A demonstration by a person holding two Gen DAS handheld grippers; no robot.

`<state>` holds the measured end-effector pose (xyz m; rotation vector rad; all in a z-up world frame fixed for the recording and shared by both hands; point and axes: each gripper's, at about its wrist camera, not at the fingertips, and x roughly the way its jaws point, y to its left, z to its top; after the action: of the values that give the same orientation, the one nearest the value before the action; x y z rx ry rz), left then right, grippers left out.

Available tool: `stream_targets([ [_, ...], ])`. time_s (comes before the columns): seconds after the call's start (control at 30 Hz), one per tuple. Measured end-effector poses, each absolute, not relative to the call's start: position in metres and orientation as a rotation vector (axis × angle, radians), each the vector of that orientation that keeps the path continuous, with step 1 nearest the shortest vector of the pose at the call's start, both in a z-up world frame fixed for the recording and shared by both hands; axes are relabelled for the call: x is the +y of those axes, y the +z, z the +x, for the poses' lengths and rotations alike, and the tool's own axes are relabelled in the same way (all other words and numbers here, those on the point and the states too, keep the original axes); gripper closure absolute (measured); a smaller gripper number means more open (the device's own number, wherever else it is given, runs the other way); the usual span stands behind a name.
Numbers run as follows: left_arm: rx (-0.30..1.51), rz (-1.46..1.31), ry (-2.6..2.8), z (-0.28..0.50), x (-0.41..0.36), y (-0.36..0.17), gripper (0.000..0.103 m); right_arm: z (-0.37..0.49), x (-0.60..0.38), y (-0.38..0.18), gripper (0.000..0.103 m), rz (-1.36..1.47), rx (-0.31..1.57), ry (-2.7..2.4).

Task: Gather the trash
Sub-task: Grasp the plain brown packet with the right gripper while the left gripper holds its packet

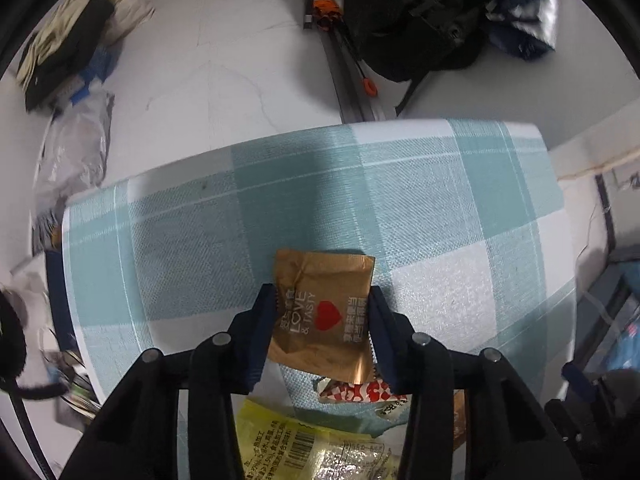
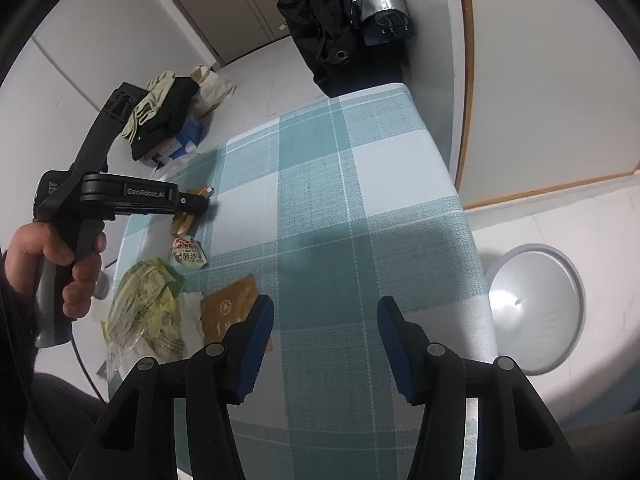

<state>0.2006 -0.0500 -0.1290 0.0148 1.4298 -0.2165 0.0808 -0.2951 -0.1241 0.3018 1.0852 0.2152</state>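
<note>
In the left wrist view my left gripper (image 1: 322,300) is shut on a gold-brown "Love & Tasty" wrapper (image 1: 320,280) and holds it above the teal checked tablecloth (image 1: 440,200). Below it lie a red-and-white wrapper (image 1: 356,392) and a yellow wrapper (image 1: 288,444). In the right wrist view my right gripper (image 2: 326,314) is open and empty over the cloth. To its left lie the yellow wrapper (image 2: 140,312), a brown wrapper (image 2: 228,304) and a small red-and-white packet (image 2: 188,254). The left gripper (image 2: 196,202) holds the gold wrapper (image 2: 185,222) above them.
A round silver bin lid (image 2: 536,304) stands on the floor to the right of the table. A black bag (image 1: 420,20) and a pile of clothes and bags (image 2: 172,116) lie on the floor beyond the table. A wall (image 2: 540,100) runs along the right.
</note>
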Motion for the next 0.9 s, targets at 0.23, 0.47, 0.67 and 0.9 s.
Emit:
stream_targets([
  [0.23,1.414,-0.134,-0.230,0.199,-0.027,-0.130,0.064,0.077,-0.291,-0.123,0.050,0.285,1.077,0.217],
  [0.47,1.399,-0.280,-0.241,0.199,-0.006,-0.128,0.065,0.077,-0.285,-0.123,0.050,0.268,1.078,0.212],
  [0.67,1.393,-0.358,-0.267,0.193,0.001,-0.122,0.065,0.075,-0.280,-0.122,0.050,0.255,1.069,0.213],
  [0.9,1.314,-0.434,-0.311,0.175,0.013,-0.088,0.065,0.076,-0.268,-0.120,0.050,0.178,1.057,0.231],
])
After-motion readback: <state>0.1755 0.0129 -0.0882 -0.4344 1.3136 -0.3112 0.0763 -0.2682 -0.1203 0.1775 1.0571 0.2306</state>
